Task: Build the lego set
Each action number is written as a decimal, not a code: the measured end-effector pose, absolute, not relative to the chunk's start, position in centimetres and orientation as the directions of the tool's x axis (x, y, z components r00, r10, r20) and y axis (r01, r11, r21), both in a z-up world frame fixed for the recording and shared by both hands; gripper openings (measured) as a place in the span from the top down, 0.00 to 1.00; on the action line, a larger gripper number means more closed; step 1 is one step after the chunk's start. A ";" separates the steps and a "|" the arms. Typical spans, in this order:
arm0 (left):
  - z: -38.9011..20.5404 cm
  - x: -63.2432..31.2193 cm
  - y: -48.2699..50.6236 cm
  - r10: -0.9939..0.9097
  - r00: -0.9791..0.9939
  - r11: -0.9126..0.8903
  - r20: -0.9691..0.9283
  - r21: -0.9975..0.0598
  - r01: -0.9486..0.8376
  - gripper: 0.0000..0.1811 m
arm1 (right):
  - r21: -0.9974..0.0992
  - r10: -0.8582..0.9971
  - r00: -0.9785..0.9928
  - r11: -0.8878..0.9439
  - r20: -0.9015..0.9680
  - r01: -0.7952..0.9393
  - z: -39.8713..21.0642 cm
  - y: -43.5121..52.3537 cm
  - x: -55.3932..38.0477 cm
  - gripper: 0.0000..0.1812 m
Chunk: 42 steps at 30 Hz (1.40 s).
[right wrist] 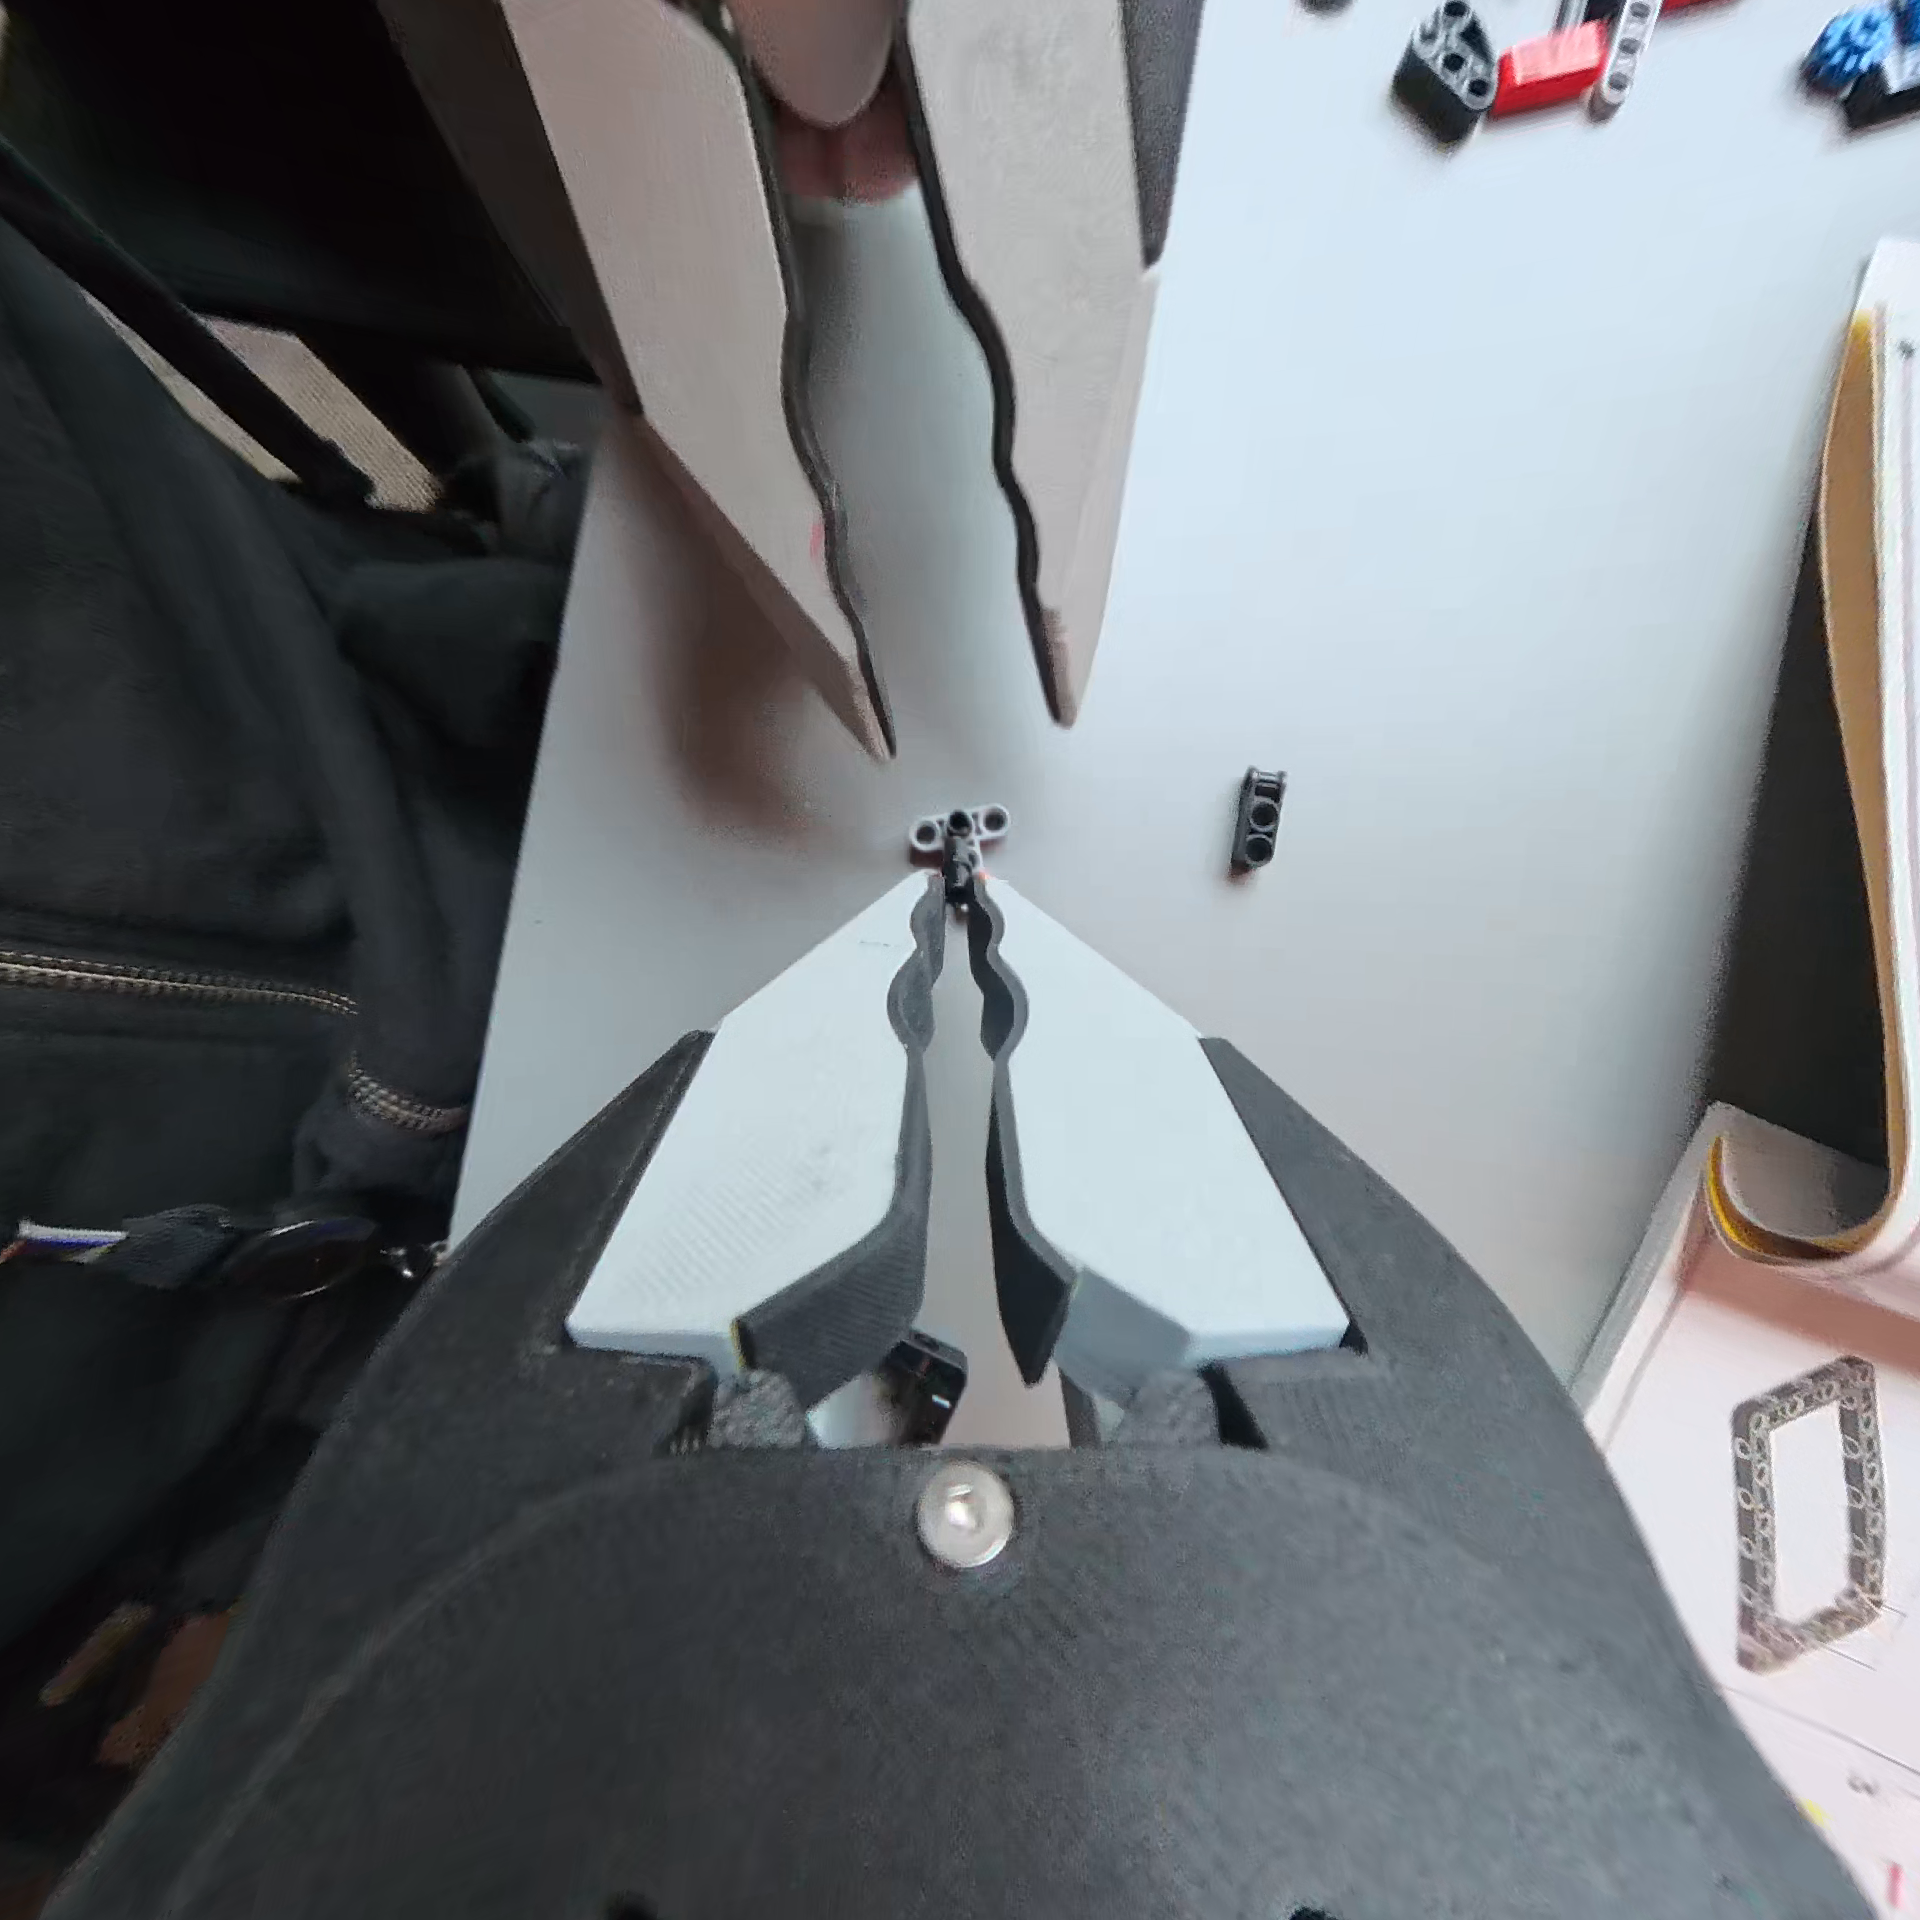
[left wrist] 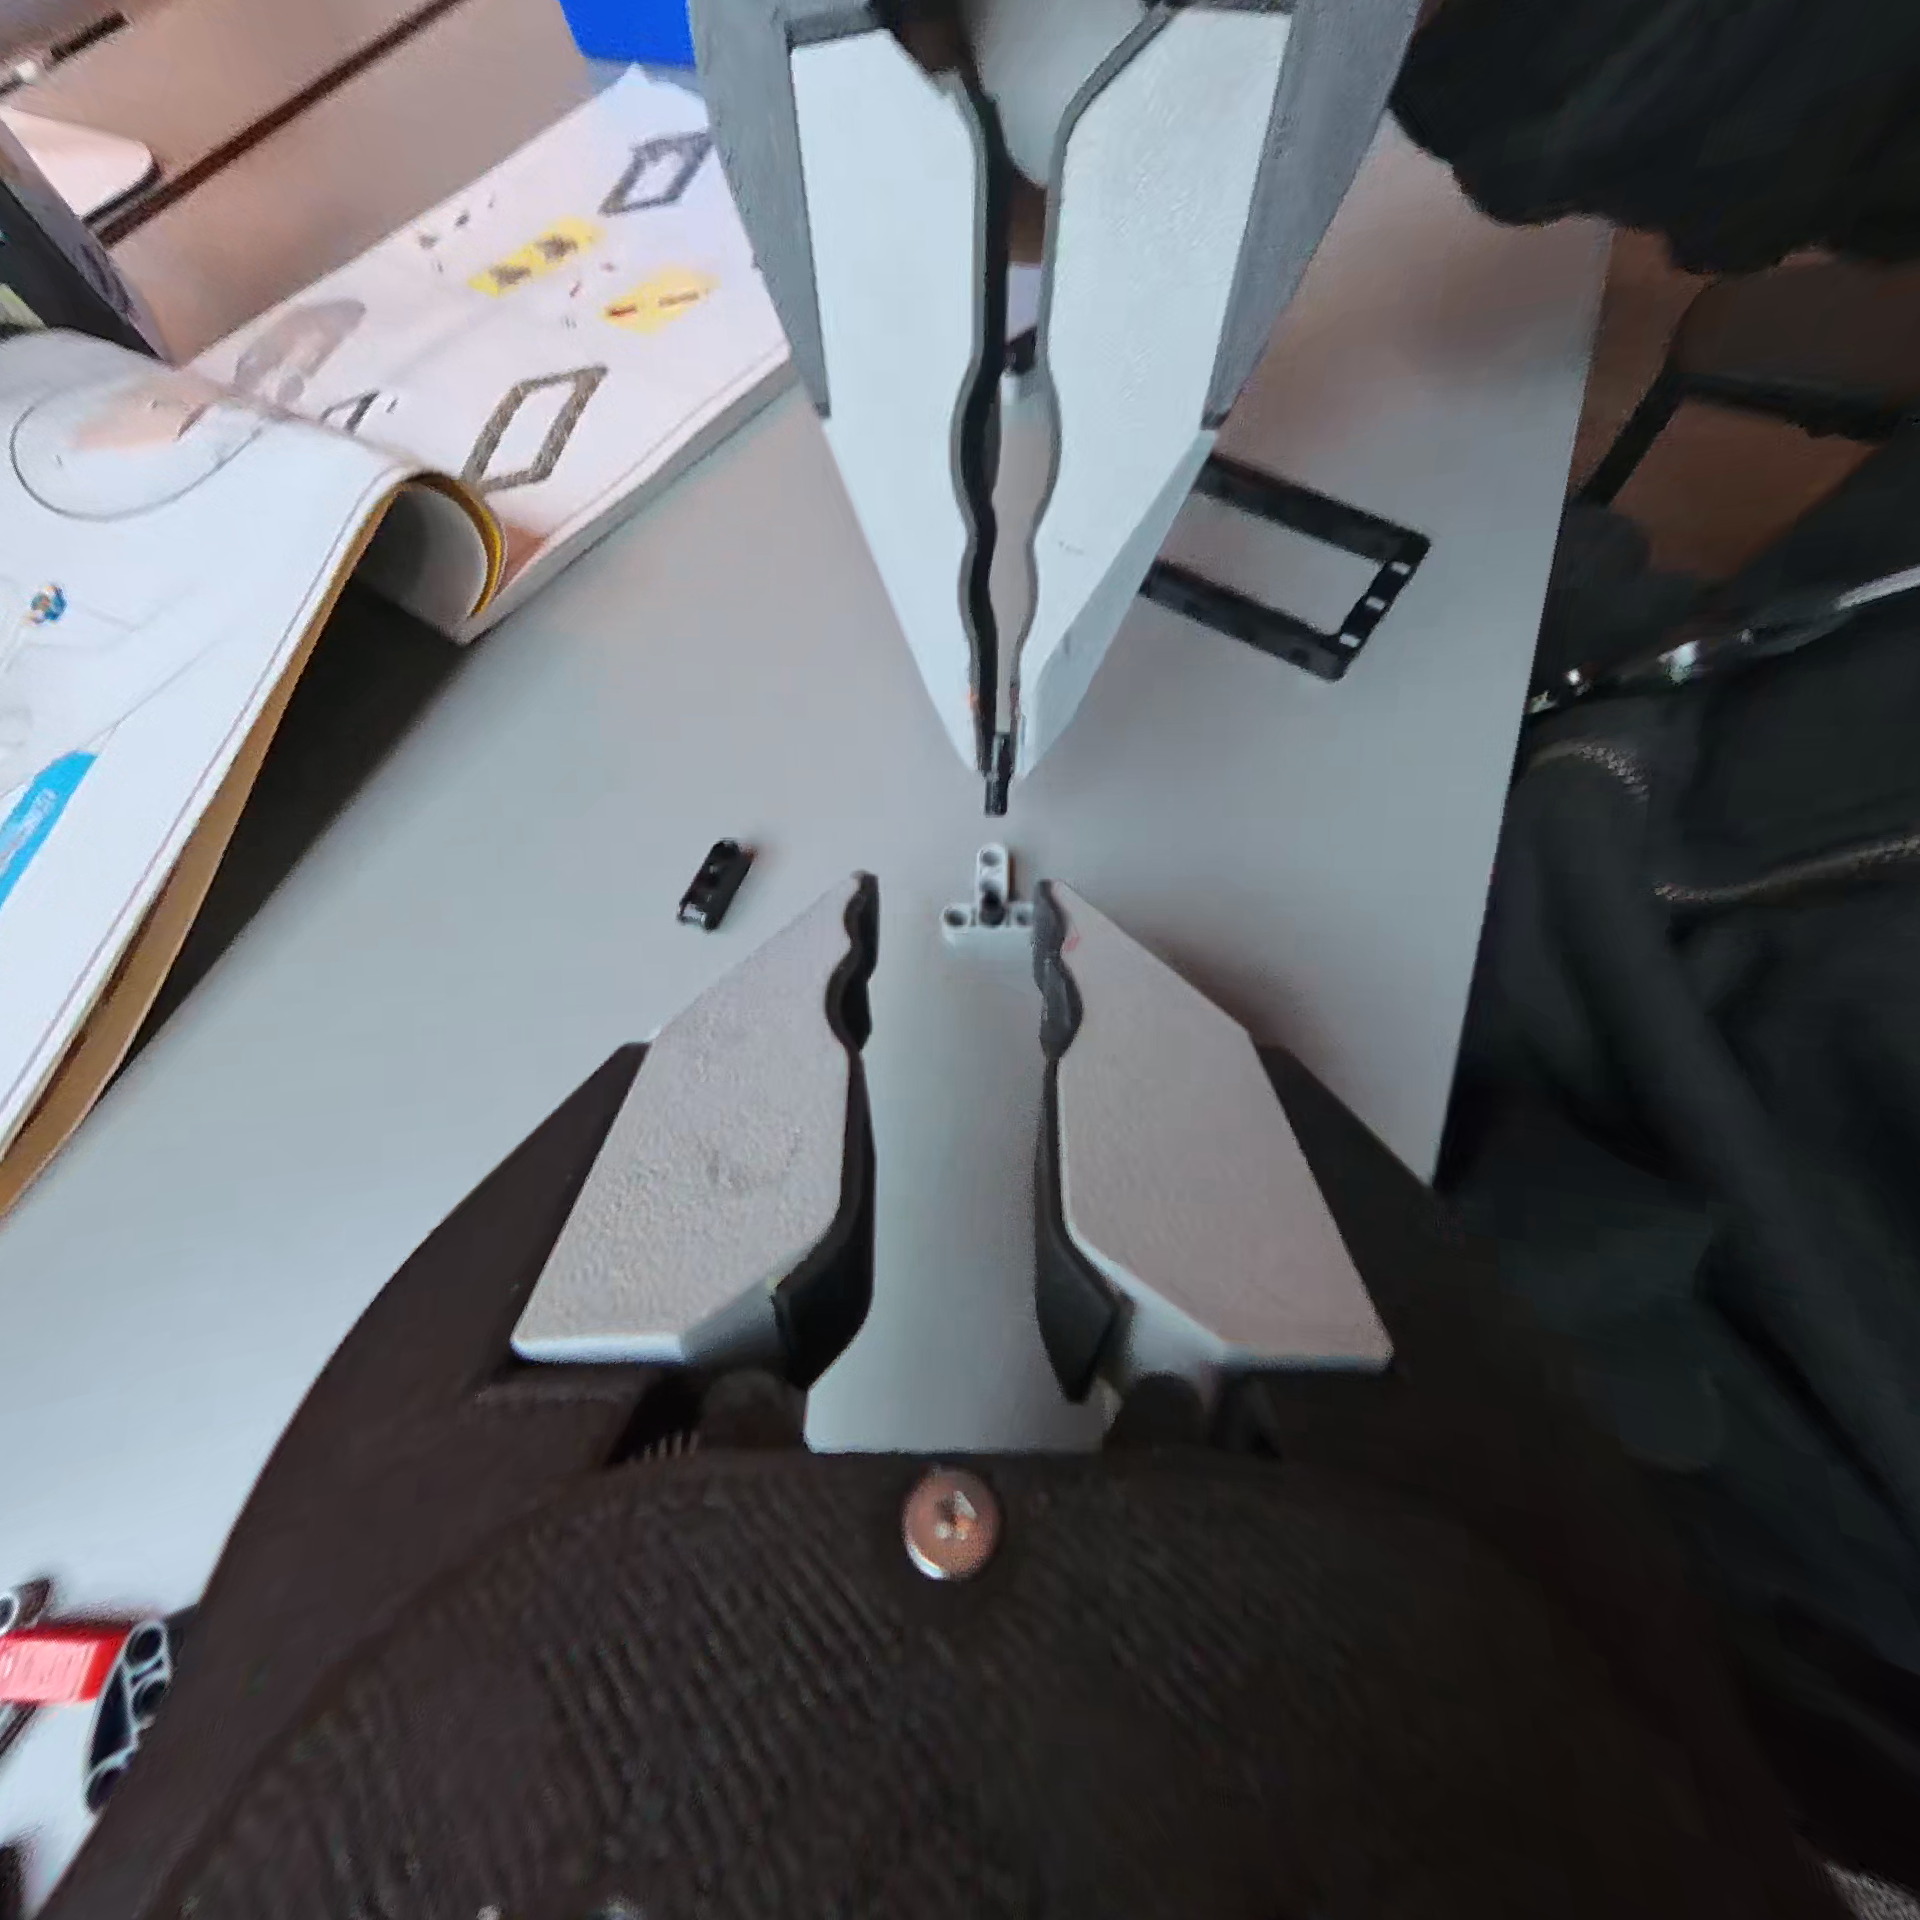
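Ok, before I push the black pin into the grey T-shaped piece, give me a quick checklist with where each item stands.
1. Black pin held in right gripper: ok, tip protrudes past the shut fingertips.
2. Left gripper open around the grey T-shaped piece: ok, fingers on both sides, not yet clamping.
3. T-piece steadied: not ok, it lies loose on the table.
4. Pin lined up with the hole: cannot tell; it points toward the piece, but exact alignment is unclear.
5. Small black connector clear of the path: ok, off to the side.
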State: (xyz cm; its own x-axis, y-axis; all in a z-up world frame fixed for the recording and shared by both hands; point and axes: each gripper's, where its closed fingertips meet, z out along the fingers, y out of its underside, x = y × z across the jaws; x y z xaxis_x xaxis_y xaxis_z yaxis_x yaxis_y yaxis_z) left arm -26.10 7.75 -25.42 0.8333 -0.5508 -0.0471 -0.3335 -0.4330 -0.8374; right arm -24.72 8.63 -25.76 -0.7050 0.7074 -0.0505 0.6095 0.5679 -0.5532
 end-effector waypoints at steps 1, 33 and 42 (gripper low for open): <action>-25.2 -25.7 7.8 -0.552 0.832 -0.421 -0.062 -0.840 -0.341 0.87 | -0.574 0.705 -0.706 0.554 -0.062 0.603 -25.4 8.4 -24.7 0.99; -22.8 -24.8 9.0 -0.457 0.888 -0.294 -0.045 -0.935 -0.198 0.99 | -0.847 0.782 -0.600 0.198 -0.167 0.494 -22.0 7.7 -25.8 1.00; -24.2 -25.4 8.6 -0.461 0.887 -0.376 0.021 -0.910 -0.174 0.88 | -0.797 0.788 -0.602 0.281 -0.126 0.535 -23.1 8.2 -25.6 1.00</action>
